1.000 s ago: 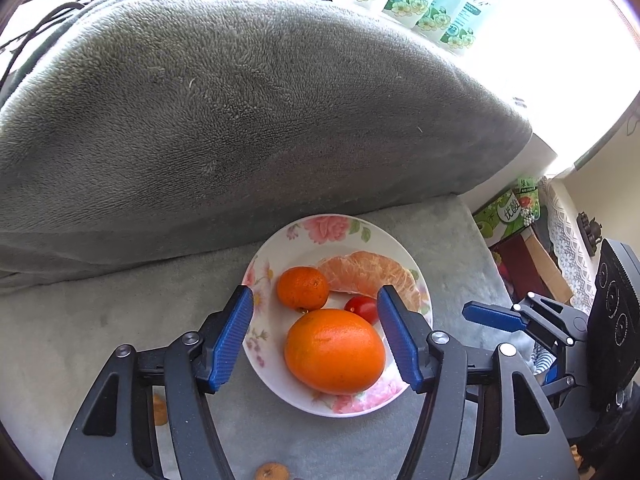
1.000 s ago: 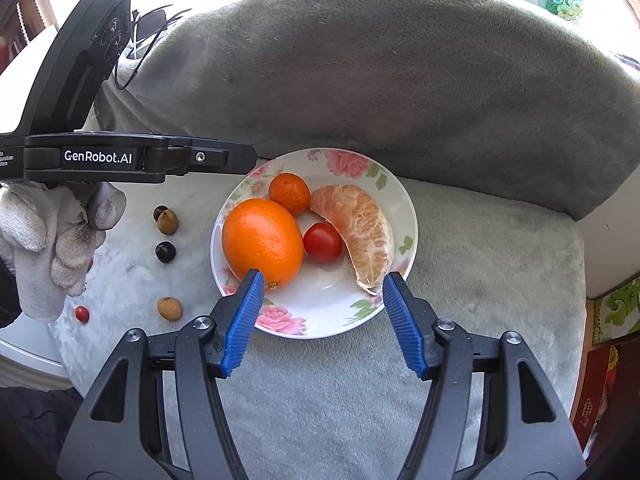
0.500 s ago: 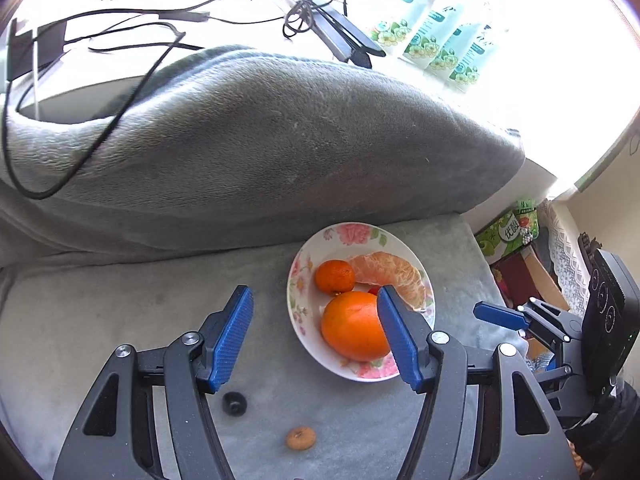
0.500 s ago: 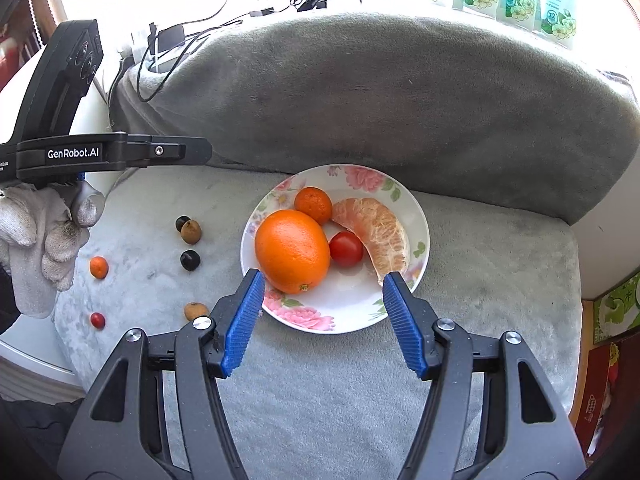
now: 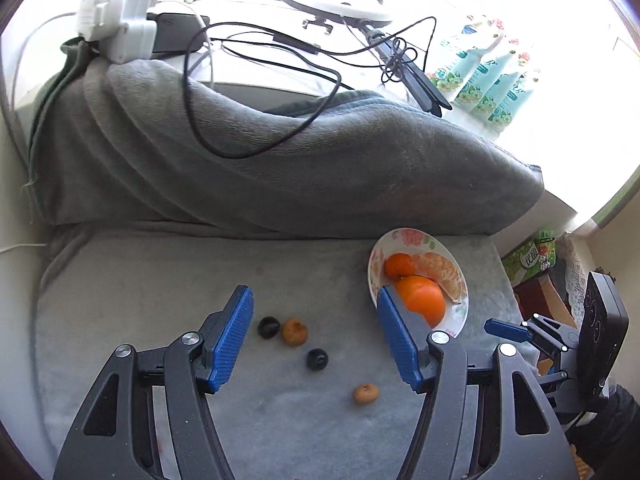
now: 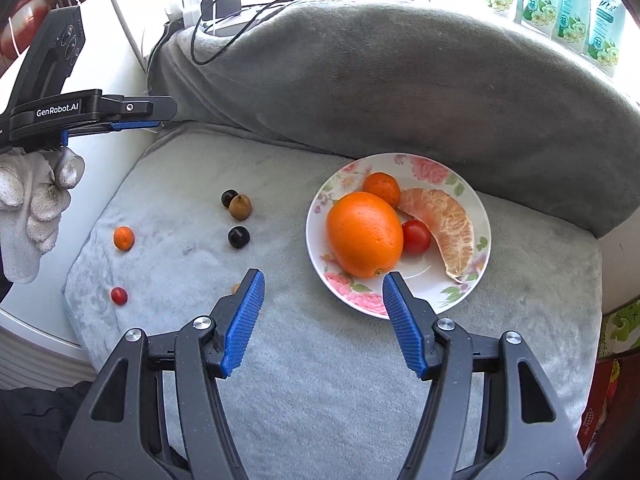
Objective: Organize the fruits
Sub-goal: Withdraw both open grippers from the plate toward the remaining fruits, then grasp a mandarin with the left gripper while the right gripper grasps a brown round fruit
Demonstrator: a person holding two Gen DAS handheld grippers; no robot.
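loose fruits and plate relative to two empty grippers

a grey cushion (image 6: 400,80) banks the far side of a grey padded seat (image 6: 320,360), on which everything lies. cables (image 5: 260,80) trail over the cushion's top.

left gripper (image 5: 312,332): jaws held moderately apart, nothing between the pads. it hangs over the loose fruits on the seat. in the left wrist view, a dark berry (image 5: 268,327) and a tan fruit (image 5: 295,331) lie touching each other just inside its left pad; a second dark berry (image 5: 317,359) lies nearer the middle of the gap, and a second tan fruit (image 5: 365,393) lies lower, toward its right pad. a gloved hand (image 6: 32,200) carries this gripper, seen at the left edge of the right wrist view.

right gripper (image 6: 322,320): jaws likewise moderately apart and empty, over bare seat fabric. its right pad overlaps the near rim of the plate in view; whether it touches cannot be told.

floral plate (image 6: 440,168): rests on the seat near the cushion, holding four items. a large orange (image 6: 364,234) sits on its left side; a small mandarin (image 6: 382,188) lies behind it, touching it; peeled citrus segments (image 6: 444,224) curve along the right; a cherry tomato (image 6: 416,236) sits between the orange and the segments.

outlying fruits, well to the left of the plate: a small orange fruit (image 6: 123,238) and, nearer the seat's edge, a small red fruit (image 6: 119,295).
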